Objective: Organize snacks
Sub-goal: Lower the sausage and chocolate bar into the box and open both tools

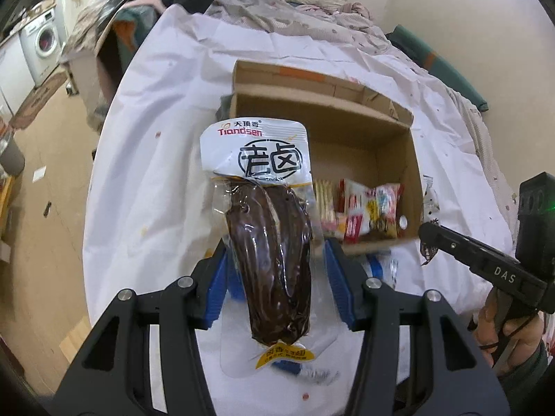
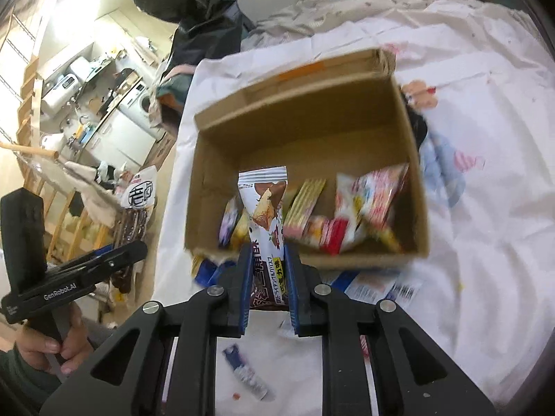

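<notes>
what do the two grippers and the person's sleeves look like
Both grippers are black frames with silver round bolts and blue finger pads. Seen from the side, the right gripper reads "DAS" in white and the left gripper reads "GenRobot.AI". Each has a boxy black block on top. The sleeves are dark green.

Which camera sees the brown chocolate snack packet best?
The right wrist view: the chocolate snack packet stands front and centre, clamped in the right gripper. The left wrist view shows only its dark edge at that gripper's tip.
</notes>
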`<state>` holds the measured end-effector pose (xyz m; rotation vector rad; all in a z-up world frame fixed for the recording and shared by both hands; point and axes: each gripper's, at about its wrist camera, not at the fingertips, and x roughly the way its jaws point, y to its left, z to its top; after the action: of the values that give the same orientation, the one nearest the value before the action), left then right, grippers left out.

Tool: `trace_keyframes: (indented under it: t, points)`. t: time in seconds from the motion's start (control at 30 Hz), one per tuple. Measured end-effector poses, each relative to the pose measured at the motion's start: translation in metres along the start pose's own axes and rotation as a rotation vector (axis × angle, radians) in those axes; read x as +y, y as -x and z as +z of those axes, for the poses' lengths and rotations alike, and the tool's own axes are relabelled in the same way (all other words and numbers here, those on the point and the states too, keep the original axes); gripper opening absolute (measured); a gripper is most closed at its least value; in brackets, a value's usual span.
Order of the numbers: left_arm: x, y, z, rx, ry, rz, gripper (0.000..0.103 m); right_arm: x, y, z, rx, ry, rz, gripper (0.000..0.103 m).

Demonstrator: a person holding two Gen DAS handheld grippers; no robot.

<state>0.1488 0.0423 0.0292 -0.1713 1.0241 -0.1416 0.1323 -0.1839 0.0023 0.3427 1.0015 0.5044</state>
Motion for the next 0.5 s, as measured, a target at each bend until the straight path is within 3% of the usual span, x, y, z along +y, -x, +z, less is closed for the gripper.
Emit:
trace_keyframes:
  t: [0.3,0.4,0.5]
  points:
    - [-0.026,-0.049,0.041,-0.049,-0.092,0.023,0.049,-0.032,-0.040,0.034,0.025,-0.069,-0.060,0.019]
    - [-0.039,-0.072,0.044,-0.019,-0.200,0.026,0.050,-0.036,-0.050,0.035,0.045,-0.077,-0.082,0.019]
    - [-0.057,-0.095,0.043,0.077,-0.400,0.007,0.050,-0.035,-0.050,0.034,0.047,-0.068,-0.098,0.019]
